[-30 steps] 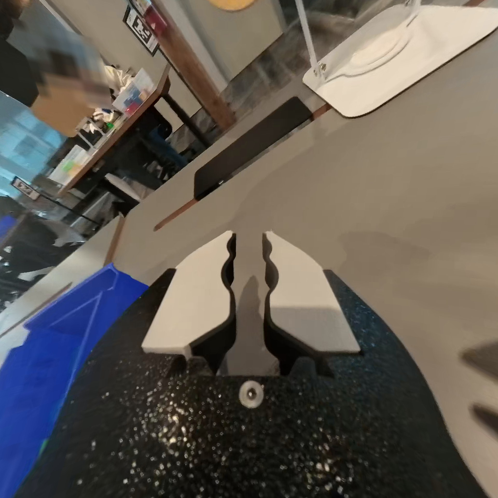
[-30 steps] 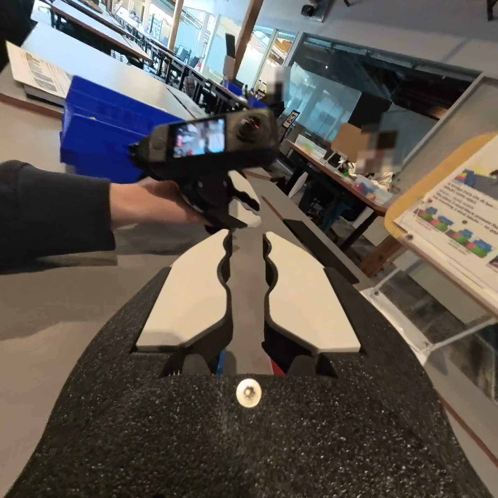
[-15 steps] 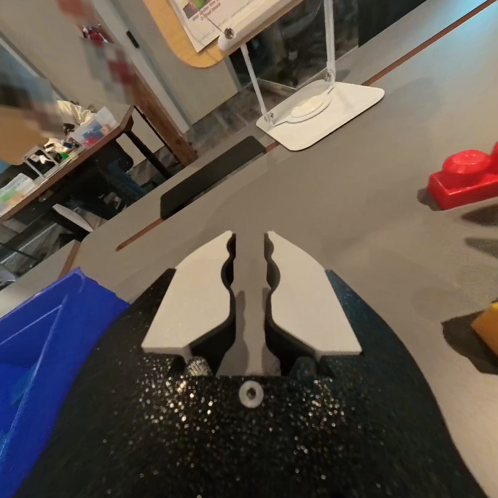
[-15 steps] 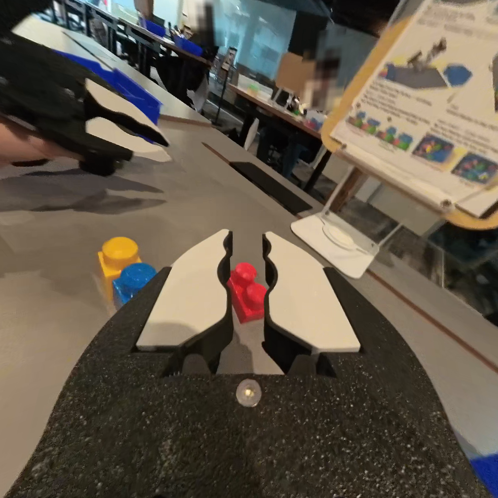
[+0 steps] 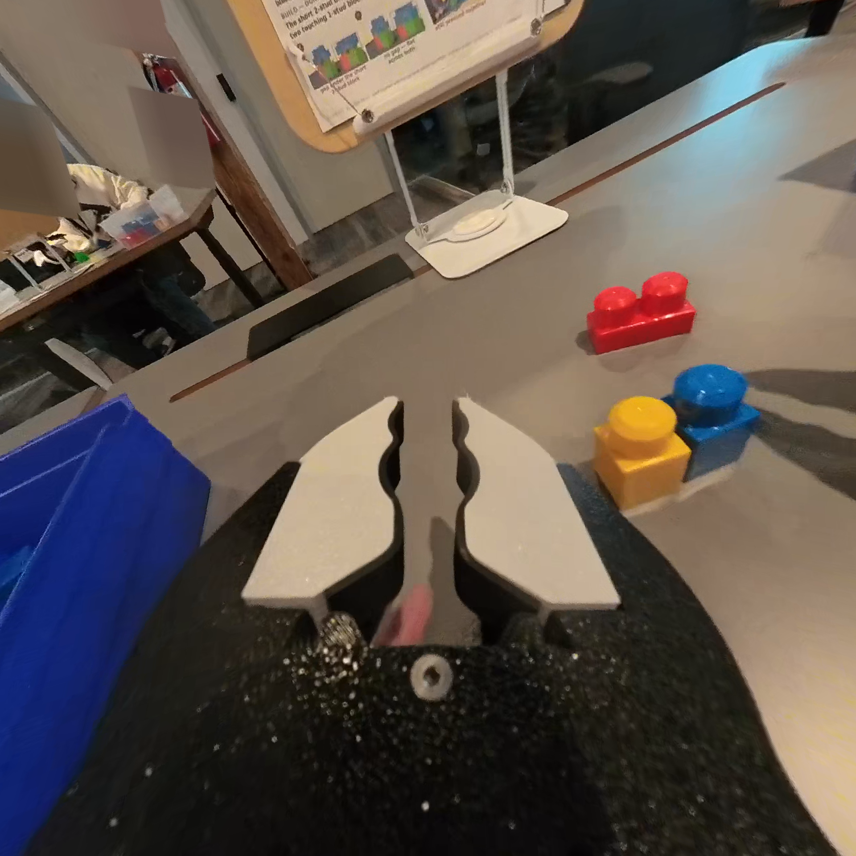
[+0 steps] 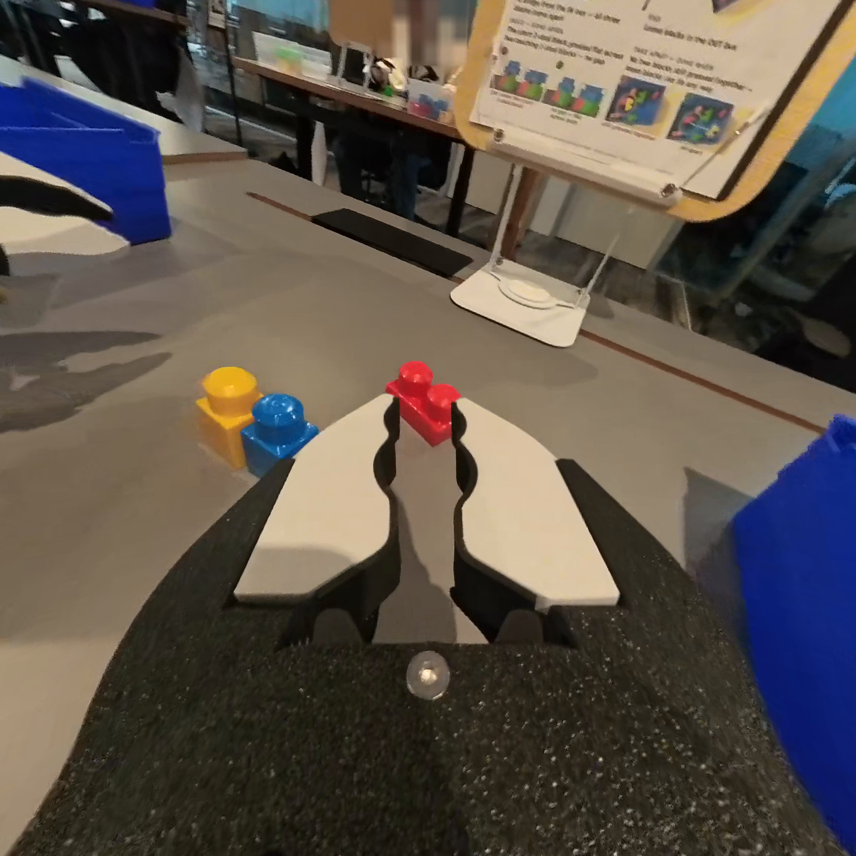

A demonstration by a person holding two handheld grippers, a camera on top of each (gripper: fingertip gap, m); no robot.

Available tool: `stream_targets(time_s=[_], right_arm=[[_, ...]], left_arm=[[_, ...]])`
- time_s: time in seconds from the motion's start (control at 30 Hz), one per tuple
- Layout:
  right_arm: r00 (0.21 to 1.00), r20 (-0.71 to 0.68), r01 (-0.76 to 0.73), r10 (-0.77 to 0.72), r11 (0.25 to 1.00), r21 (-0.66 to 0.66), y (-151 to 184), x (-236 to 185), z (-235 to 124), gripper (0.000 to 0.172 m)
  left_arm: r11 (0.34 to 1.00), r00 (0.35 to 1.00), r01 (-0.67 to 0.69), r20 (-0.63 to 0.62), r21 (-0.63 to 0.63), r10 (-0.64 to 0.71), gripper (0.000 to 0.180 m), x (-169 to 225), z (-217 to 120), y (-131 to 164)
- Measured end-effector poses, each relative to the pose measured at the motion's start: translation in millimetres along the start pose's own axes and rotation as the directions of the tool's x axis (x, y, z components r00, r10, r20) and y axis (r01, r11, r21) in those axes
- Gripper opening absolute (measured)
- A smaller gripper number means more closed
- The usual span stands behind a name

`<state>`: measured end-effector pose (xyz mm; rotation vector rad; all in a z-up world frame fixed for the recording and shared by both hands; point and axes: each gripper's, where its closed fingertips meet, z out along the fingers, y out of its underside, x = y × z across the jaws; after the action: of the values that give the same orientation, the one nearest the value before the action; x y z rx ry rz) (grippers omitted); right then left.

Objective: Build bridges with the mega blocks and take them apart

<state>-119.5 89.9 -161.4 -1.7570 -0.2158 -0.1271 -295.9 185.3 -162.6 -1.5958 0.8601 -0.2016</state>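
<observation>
A red two-stud block (image 5: 641, 310) lies free on the grey table (image 5: 463, 333). A yellow one-stud block (image 5: 641, 456) and a blue one-stud block (image 5: 711, 419) stand side by side, touching, nearer to me. My left gripper (image 5: 428, 403) is open a little and empty, left of the blocks. My right gripper (image 6: 419, 400) is open a little and empty. It hangs above the table, and the red block (image 6: 424, 407) shows just beyond its tips, untouched. The yellow block (image 6: 227, 407) and the blue block (image 6: 278, 431) stand to its left. The left gripper's fingers (image 6: 55, 231) show at the far left.
A blue bin (image 5: 69, 509) stands close at my left gripper's left side and also shows in the right wrist view (image 6: 92, 153). Another blue bin (image 6: 796, 602) is close on the right. A white stand (image 5: 486, 231) with an instruction board (image 6: 625, 83) is at the table's far edge. Some 20 centimetres of space lies between my two pairs of fingers.
Both views have swung and dipped toward the table, bringing the three blocks into sight. The right gripper has come closer to the red block. Both jaws have kept the same small gap.
</observation>
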Motion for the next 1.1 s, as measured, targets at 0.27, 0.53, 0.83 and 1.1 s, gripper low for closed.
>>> stream_targets(time_s=[0.27,0.53,0.83,1.1], right_arm=[[0.996,-0.027,-0.089,0.088,0.995,-0.038,20,-31,-39,0.020],[0.993,-0.021,-0.114,0.113,0.991,-0.072,29,-61,-64,0.016],[0.995,-0.006,-0.103,0.103,0.986,-0.129,28,-70,-70,0.000],[0.990,-0.004,-0.141,0.142,0.982,-0.122,34,-73,-70,0.000]], left_arm=[[0.997,0.998,0.051,-0.045,-0.055,-0.053,0.021,21,-38,14],[0.987,0.999,0.025,-0.016,-0.157,-0.028,0.013,26,-67,28],[0.989,1.000,0.025,-0.015,-0.146,-0.027,0.000,35,-83,28],[0.987,0.999,-0.007,-0.039,-0.158,0.001,0.000,41,-85,33]])
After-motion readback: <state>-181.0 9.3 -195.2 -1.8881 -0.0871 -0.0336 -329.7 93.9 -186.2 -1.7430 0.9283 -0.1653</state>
